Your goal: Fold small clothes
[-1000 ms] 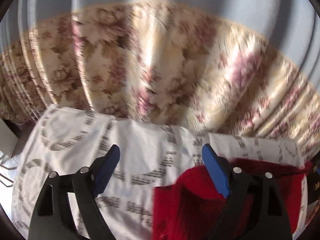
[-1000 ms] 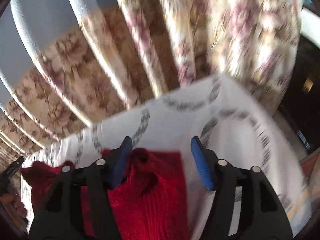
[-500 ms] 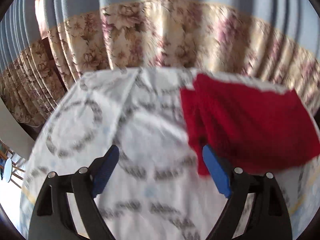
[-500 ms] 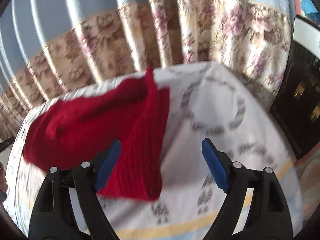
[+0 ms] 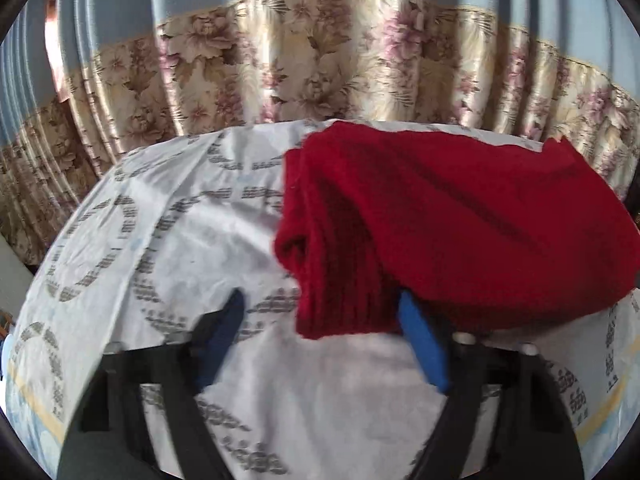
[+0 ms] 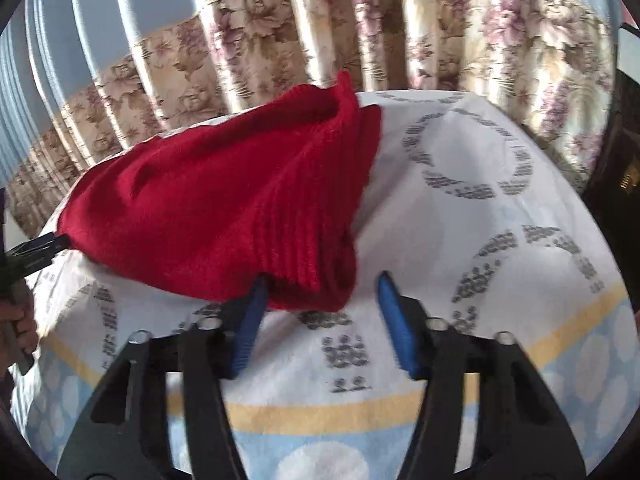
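Note:
A red knitted garment (image 5: 460,220) lies folded on a table under a white patterned cloth (image 5: 180,240). In the left wrist view its ribbed near corner hangs over the right blue pad (image 5: 420,344). My left gripper (image 5: 320,332) is open and low at that near edge. In the right wrist view the same red garment (image 6: 224,200) lies left of centre, its ribbed corner touching the left blue pad (image 6: 250,320). My right gripper (image 6: 320,312) is open and holds nothing. The left gripper's black tip (image 6: 36,248) shows at the garment's far left end.
A floral and blue curtain (image 5: 320,60) hangs right behind the table. The cloth's yellow and blue border (image 6: 320,408) marks the near table edge. A dark cabinet (image 6: 616,168) stands at the right. Bare cloth lies right of the garment in the right wrist view.
Both grippers have pulled back toward the near table edge and lowered. The red garment, which filled the jaws a second ago, now lies released on the cloth ahead of them.

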{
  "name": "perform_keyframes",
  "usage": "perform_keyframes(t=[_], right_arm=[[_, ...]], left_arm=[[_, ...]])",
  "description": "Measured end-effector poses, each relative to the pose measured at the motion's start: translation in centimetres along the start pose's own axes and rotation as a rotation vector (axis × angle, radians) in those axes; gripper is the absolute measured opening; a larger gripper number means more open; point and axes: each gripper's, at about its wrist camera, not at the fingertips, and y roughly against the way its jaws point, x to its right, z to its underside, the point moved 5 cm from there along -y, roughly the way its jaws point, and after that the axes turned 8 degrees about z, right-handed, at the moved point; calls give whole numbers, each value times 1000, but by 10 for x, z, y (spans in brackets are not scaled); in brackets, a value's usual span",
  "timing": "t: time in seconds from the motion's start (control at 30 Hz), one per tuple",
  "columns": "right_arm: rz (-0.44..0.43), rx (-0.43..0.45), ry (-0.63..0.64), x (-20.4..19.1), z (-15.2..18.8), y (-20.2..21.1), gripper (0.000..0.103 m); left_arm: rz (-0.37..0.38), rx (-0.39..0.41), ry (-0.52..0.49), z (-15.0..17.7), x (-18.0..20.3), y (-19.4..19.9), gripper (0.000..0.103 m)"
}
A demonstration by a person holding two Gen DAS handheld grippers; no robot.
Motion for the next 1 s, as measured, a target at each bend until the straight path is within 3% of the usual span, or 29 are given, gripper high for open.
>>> perform_keyframes(t=[0.03, 0.1, 0.27, 0.47, 0.67, 0.83, 0.93, 1.0], right_arm=[[-10, 0, 21, -5, -2, -1, 31], [-3, 2, 58, -12, -4, -2, 20], [-3, 31, 22, -5, -11, 8, 12], [83, 73, -9, 19, -18, 23, 10], [116, 81, -47, 27, -16, 36, 10], [178, 22, -73, 38, -3, 18, 9], [199, -5, -87, 39, 5, 11, 10], [161, -14, -81, 34, 8, 10, 14]], left_arm=[[27, -4, -12, 0, 5, -1, 41], [22, 4, -50, -2, 12, -1, 28], [23, -5, -17, -7, 2, -4, 16], [-36, 12, -86, -7, -7, 21, 14], [29, -20, -49, 6, -19, 35, 14], [87, -49, -57, 22, -27, 21, 15], [134, -50, -82, 22, -27, 22, 18], [110, -38, -121, 21, -26, 30, 31]])
